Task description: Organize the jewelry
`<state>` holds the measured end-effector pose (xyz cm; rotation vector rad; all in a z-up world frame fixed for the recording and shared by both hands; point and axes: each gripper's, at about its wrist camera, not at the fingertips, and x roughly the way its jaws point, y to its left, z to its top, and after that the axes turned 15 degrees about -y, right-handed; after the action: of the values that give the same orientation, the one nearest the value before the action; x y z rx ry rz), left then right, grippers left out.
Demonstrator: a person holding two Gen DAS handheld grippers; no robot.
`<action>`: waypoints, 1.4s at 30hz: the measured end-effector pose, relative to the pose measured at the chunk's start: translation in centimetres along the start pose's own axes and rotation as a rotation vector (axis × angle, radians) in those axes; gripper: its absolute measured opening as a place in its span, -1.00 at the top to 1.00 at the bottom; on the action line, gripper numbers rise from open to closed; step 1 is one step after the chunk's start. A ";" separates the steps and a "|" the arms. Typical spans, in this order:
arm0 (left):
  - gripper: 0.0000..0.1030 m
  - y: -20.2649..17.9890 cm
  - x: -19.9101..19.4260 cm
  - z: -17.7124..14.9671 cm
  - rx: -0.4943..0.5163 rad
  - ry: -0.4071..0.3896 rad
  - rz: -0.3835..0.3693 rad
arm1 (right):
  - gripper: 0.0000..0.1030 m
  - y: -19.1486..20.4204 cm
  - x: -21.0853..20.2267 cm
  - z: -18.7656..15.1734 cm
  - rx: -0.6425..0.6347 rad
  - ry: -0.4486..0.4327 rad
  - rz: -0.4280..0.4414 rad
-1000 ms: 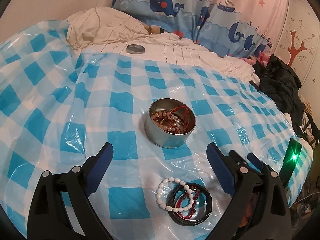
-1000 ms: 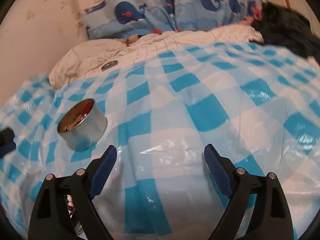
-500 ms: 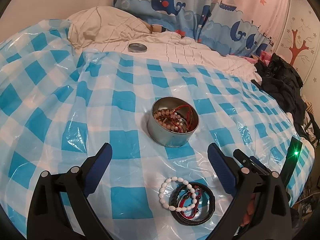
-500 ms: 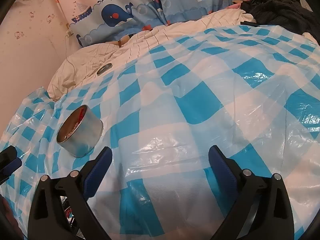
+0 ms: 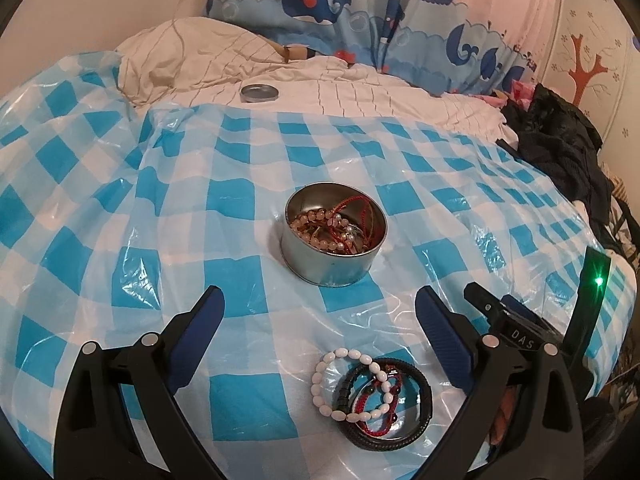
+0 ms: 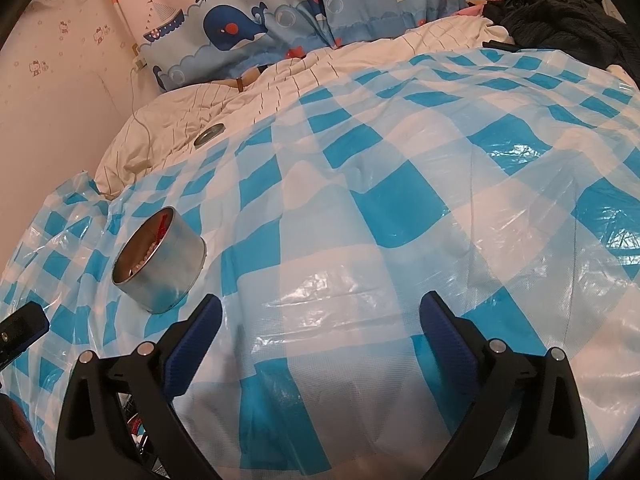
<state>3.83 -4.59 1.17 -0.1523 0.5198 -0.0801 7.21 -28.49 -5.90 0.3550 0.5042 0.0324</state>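
This is a bedroom in a home, likely a child's. A bed fills both views, its cream striped quilt bunched at 11 o'clock in the left wrist view and a blue-checked plastic sheet spread over it. Behind it at 12 o'clock hangs a curtain printed with whales and sailboats. The wall at 2 o'clock bears a tree sticker, and dark clothes lie heaped on the bed edge below it. In the right wrist view small cartoon stickers dot the pink wall at 10 o'clock.
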 end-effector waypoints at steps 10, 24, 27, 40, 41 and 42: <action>-0.79 0.8 -0.8 0.0 0.036 -0.012 0.022 | -0.85 0.0 0.1 0.0 -0.001 0.002 -0.001; -0.84 0.8 -0.3 -0.1 0.020 0.008 0.029 | -0.86 0.1 0.2 0.0 -0.002 0.003 -0.002; -0.84 0.7 -0.2 -0.2 0.024 0.011 0.033 | -0.86 0.1 0.2 0.0 -0.002 0.004 -0.002; -0.84 0.8 0.0 -0.2 0.019 0.016 0.039 | -0.86 0.1 0.2 0.1 -0.003 0.006 -0.004; -0.84 0.8 0.0 -0.3 0.019 0.017 0.040 | -0.86 0.1 0.2 0.1 -0.004 0.006 -0.004; -0.84 0.9 0.0 -0.2 0.020 0.017 0.039 | -0.86 0.1 0.2 0.1 -0.004 0.006 -0.004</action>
<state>3.72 -3.77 0.84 -0.1222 0.5386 -0.0482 7.47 -28.37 -5.89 0.3505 0.5105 0.0308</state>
